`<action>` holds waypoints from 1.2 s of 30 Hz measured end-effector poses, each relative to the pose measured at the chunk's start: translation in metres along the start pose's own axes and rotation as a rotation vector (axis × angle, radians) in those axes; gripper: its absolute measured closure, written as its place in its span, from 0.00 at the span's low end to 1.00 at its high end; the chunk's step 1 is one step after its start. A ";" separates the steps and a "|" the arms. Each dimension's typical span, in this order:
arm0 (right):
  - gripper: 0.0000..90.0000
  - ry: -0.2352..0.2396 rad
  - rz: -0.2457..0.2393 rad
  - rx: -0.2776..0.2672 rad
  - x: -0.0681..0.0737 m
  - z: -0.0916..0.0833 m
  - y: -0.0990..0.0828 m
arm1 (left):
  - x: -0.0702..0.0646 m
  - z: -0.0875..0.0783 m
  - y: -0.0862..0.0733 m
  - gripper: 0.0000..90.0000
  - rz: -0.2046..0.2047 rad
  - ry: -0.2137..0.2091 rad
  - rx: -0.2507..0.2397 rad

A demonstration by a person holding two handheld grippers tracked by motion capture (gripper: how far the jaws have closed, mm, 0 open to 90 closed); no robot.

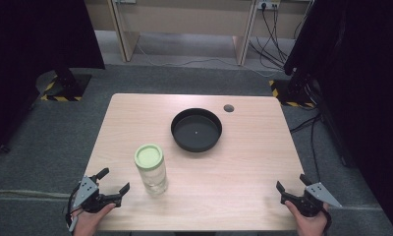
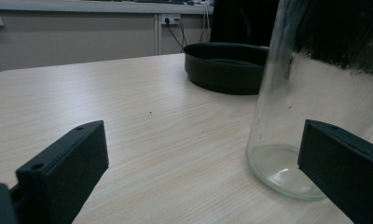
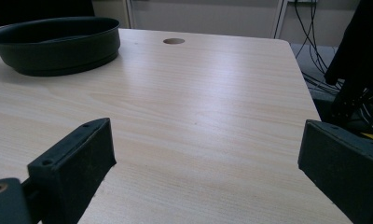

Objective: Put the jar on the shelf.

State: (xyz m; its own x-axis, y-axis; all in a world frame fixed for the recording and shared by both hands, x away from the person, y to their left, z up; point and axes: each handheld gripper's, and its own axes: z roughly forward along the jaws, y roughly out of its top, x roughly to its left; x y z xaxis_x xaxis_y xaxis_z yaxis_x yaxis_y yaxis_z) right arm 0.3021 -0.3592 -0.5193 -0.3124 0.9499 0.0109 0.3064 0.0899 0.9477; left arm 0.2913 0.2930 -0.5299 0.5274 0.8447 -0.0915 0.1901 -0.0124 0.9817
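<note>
My right gripper [image 3: 205,168] is sitting low over the wooden table [image 3: 212,107] with the jaws spread wide, nothing between them but bare wood. Black round pan [image 3: 56,42] is up at about 11 o'clock, well away from the jaws. Small round hole [image 3: 174,41] in the tabletop near 12. Cables [image 3: 315,28] hang off past the table's edge around 1 o'clock.

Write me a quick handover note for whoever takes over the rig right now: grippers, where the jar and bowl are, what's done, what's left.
Left gripper: open, holding nothing, at the near left edge, just left of the jar.
Right gripper: open, holding nothing, at the near right corner.
Jar: upright, green lid on, looks empty.
Black bowl: mid-table beyond the jar, empty.
Done: nothing visible. Left: probably gripping the jar first.
</note>
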 end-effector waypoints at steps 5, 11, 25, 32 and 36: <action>0.04 0.009 -0.016 0.005 0.001 0.000 0.000 | -0.010 -0.001 0.014 0.01 0.020 -0.053 -0.034; 0.04 0.012 -0.008 0.021 0.000 0.002 0.001 | -0.024 0.003 0.032 0.01 0.047 -0.135 -0.051; 0.03 0.015 -0.012 0.032 0.000 0.004 0.002 | -0.043 0.015 0.085 0.00 0.117 -0.234 -0.101; 0.03 0.015 -0.010 0.033 0.000 0.004 0.002 | -0.051 0.031 0.098 0.00 0.147 -0.275 -0.092; 0.03 0.015 -0.010 0.035 0.000 0.004 0.002 | -0.053 0.039 0.102 0.00 0.153 -0.283 -0.087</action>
State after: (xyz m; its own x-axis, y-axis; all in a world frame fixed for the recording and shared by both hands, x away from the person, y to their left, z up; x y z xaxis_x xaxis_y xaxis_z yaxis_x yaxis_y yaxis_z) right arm 0.3066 -0.3577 -0.5190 -0.3293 0.9442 0.0062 0.3342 0.1104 0.9360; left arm 0.3149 0.2256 -0.4315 0.7558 0.6542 0.0273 0.0260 -0.0716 0.9971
